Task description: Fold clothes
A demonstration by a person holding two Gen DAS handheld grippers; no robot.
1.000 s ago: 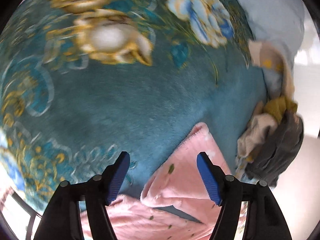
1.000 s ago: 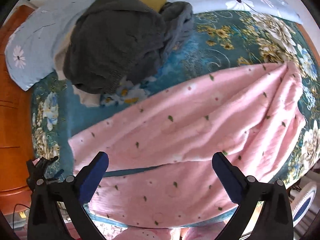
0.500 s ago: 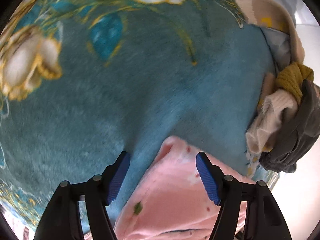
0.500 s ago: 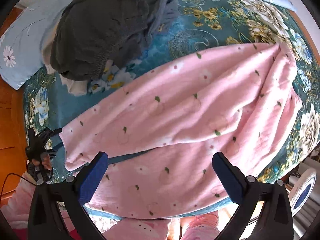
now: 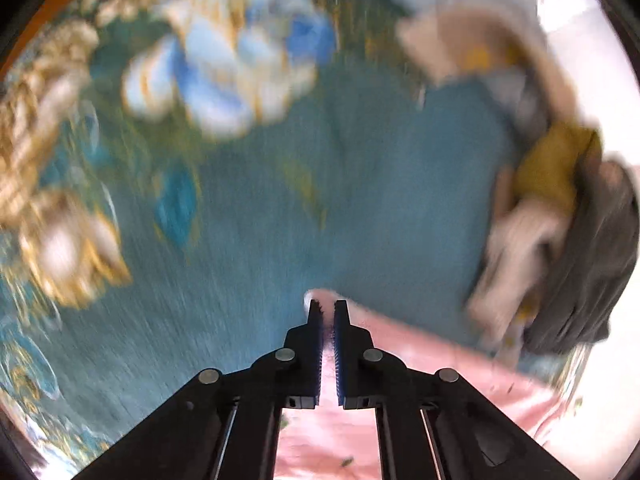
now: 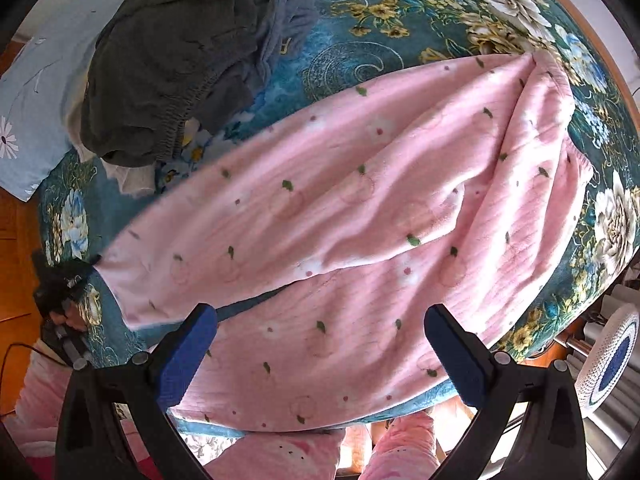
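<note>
So the right wrist view gave the whole layout: pink fleece pajama pants [image 6: 360,208] with little green leaves, spread flat across a teal floral blanket [image 6: 360,56] on the bed, with a heap of dark grey clothes [image 6: 168,64] up near the top left and a pale blue pillow [image 6: 36,92] beside it. The left wrist view was blurry and only caught a corner of those pants [image 5: 400,344], plus the same heap [image 5: 580,264] off to the right. The left tongs [image 5: 328,312] were pinched shut on the tip of that pink corner. The right tongs [image 6: 320,344] stood wide apart, gripping nothing, hovering over the near pant leg, which showed between their pads.
</note>
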